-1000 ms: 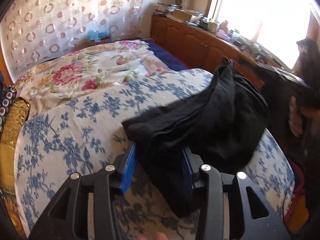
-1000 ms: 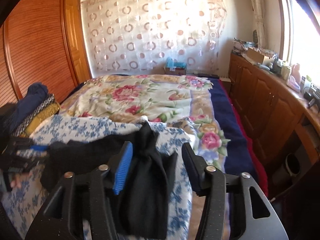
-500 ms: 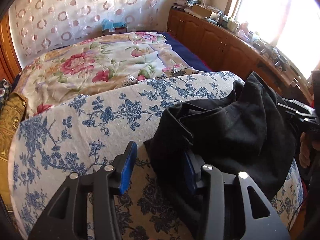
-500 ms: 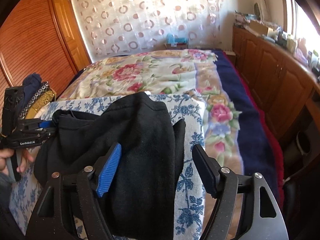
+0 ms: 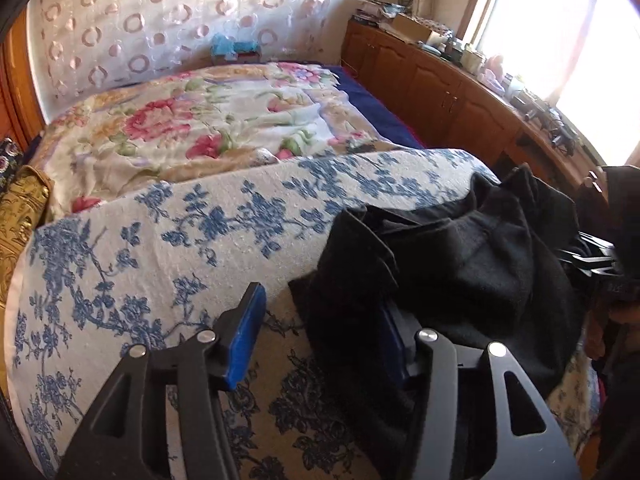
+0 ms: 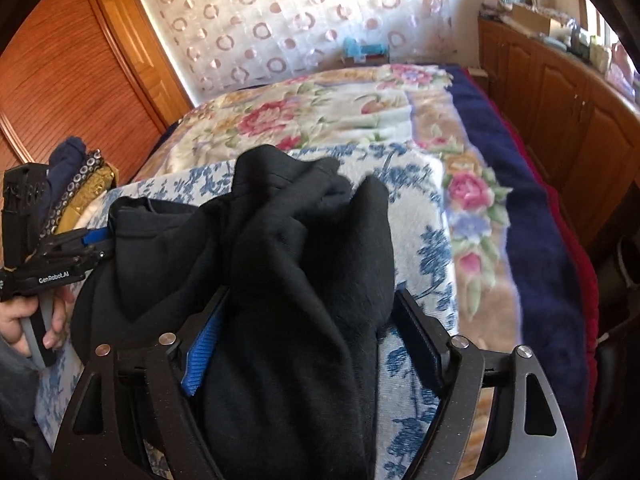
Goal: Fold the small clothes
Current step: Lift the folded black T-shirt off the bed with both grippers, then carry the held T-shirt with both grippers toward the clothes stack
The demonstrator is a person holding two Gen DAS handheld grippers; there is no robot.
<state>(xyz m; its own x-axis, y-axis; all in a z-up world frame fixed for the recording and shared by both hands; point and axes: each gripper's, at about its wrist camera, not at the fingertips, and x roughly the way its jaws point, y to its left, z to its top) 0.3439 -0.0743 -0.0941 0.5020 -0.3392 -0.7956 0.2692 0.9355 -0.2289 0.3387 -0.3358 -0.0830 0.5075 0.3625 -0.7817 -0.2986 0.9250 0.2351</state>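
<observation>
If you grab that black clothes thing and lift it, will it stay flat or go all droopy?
Probably droopy. The black garment already lies in soft folds and humps on the blue-flowered blanket, so it should sag from wherever it is lifted. It looks thick and fuzzy, so it likely won't slip easily from a claw.

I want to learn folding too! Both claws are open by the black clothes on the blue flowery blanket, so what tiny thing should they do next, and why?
Probably draw both grippers back off the black garment. The right gripper and the left gripper have just been opening, with the cloth lying loose between their pads in a rumpled heap on the blue-flowered blanket. Then it can be regripped and smoothed.
</observation>
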